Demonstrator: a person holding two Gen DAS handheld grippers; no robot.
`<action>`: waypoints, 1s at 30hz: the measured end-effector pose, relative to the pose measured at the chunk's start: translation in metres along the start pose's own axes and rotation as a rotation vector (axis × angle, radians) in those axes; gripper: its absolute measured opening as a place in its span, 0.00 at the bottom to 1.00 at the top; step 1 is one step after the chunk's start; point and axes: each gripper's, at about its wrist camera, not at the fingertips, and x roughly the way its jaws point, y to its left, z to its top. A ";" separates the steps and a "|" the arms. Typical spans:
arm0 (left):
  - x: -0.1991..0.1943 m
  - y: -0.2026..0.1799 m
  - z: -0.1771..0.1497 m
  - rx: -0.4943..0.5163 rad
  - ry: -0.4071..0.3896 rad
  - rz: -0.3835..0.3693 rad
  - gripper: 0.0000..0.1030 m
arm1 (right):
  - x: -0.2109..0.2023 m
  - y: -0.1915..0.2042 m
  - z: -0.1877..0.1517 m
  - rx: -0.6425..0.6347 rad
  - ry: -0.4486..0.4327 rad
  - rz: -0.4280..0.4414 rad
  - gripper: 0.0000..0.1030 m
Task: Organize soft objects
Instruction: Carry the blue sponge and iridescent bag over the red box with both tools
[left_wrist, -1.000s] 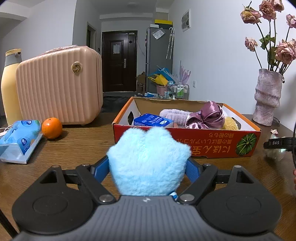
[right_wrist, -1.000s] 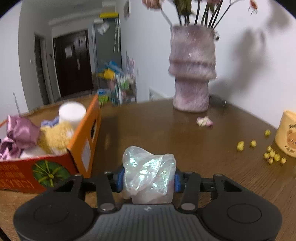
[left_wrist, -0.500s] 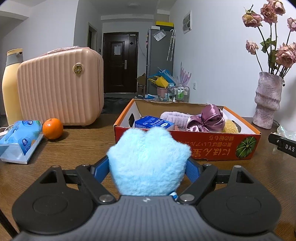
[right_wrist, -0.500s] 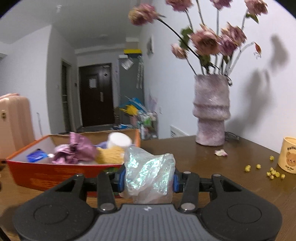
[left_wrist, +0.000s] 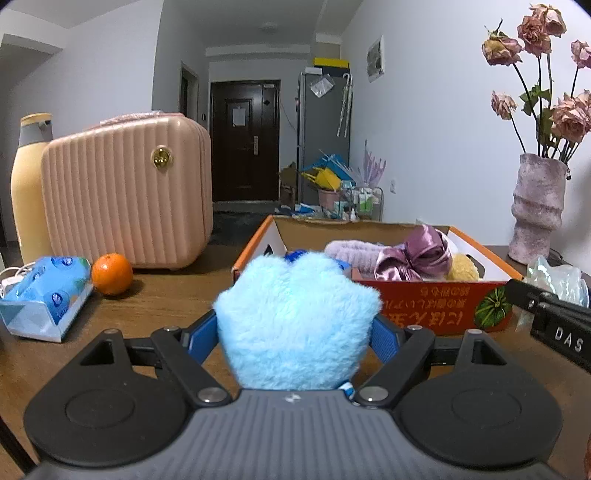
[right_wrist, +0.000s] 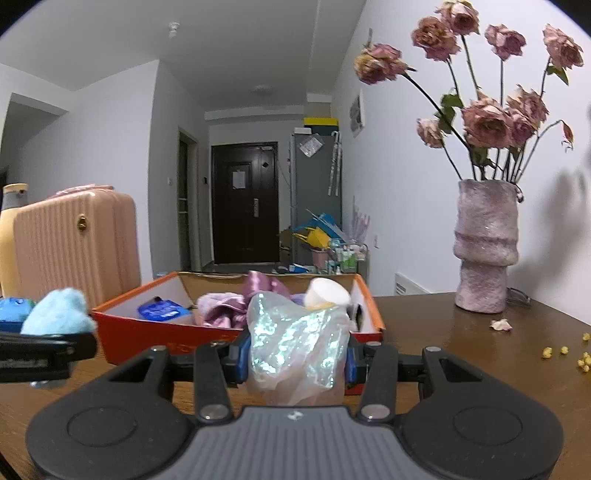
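My left gripper (left_wrist: 295, 332) is shut on a fluffy light-blue plush paw (left_wrist: 295, 317), held above the table in front of the orange cardboard box (left_wrist: 424, 306). My right gripper (right_wrist: 293, 354) is shut on a crumpled iridescent plastic bag (right_wrist: 295, 343), near the box's front right corner (right_wrist: 365, 325). The box holds a purple satin bow (left_wrist: 417, 251), a lilac fluffy item (left_wrist: 351, 251), a yellow sponge (left_wrist: 461, 267), a blue pack (right_wrist: 162, 310) and a white roll (right_wrist: 327, 291). The right gripper with the bag (left_wrist: 554, 280) shows at the right of the left wrist view.
A pink ribbed case (left_wrist: 125, 192), a cream bottle (left_wrist: 27, 184), an orange (left_wrist: 112, 274) and a blue tissue pack (left_wrist: 44, 291) stand at left. A purple vase of dried roses (right_wrist: 484, 247) stands at right, with a fallen petal (right_wrist: 500, 325) and yellow bits (right_wrist: 565, 350) on the wooden table.
My right gripper has swung left with the bag and risen, now facing the box. My left gripper with the plush has risen slightly and stays before the box.
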 end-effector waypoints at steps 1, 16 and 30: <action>0.000 0.000 0.001 0.000 -0.006 0.004 0.81 | 0.000 0.003 0.000 -0.002 -0.005 0.005 0.43; 0.017 0.001 0.023 -0.067 -0.060 0.046 0.81 | 0.007 0.025 0.006 -0.001 -0.091 0.000 0.43; 0.050 -0.013 0.043 -0.106 -0.085 0.052 0.81 | 0.045 0.020 0.018 0.028 -0.128 -0.023 0.43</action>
